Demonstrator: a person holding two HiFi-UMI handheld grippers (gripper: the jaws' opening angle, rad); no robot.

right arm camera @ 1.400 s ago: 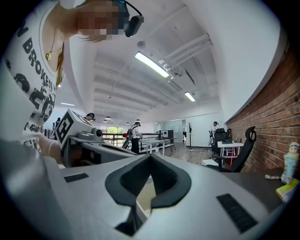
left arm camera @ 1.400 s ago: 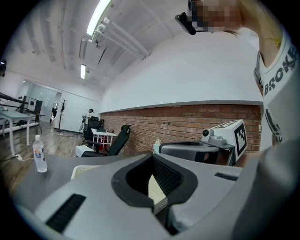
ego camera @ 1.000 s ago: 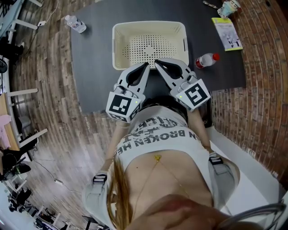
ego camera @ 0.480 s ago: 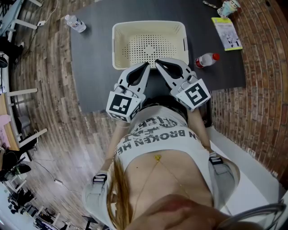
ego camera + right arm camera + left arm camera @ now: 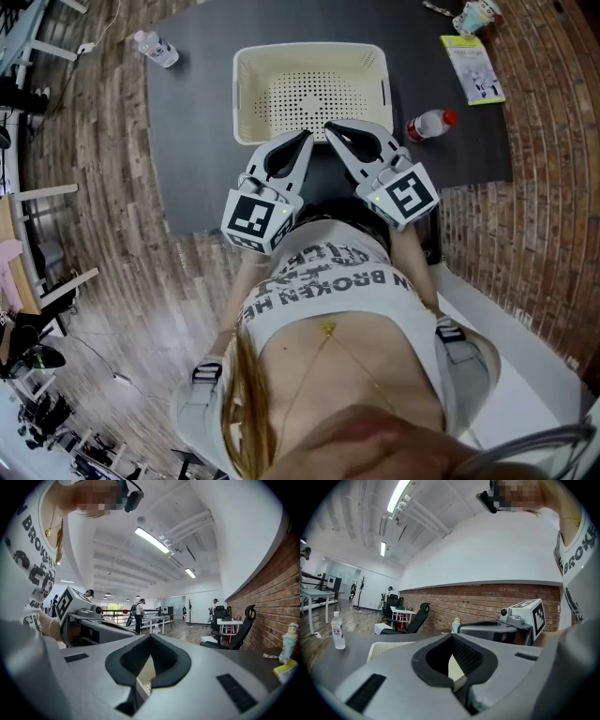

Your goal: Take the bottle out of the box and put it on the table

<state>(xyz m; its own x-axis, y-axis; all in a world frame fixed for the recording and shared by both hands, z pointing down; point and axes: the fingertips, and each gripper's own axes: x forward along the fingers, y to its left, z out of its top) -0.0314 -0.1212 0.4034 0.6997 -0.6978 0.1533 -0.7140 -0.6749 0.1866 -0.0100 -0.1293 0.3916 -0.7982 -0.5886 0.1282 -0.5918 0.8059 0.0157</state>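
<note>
The cream perforated box point(image 5: 246, 94) stands on the dark grey table point(image 5: 197, 141) and nothing shows inside it. A red-capped bottle point(image 5: 429, 125) lies on the table just right of the box. A clear bottle point(image 5: 157, 49) point(image 5: 338, 630) stands near the table's far left corner. My left gripper point(image 5: 307, 137) point(image 5: 452, 635) and right gripper point(image 5: 327, 128) point(image 5: 150, 635) hover side by side at the box's near rim. Both are shut with nothing held, their tips almost meeting each other. A strip of the box point(image 5: 145, 674) shows through the right jaws' hollow.
A yellow-green booklet point(image 5: 473, 70) and a small white container point(image 5: 476, 16) point(image 5: 291, 641) lie at the table's far right. The person's torso point(image 5: 328, 309) is right behind the grippers. White furniture point(image 5: 37, 197) stands on the wooden floor at the left.
</note>
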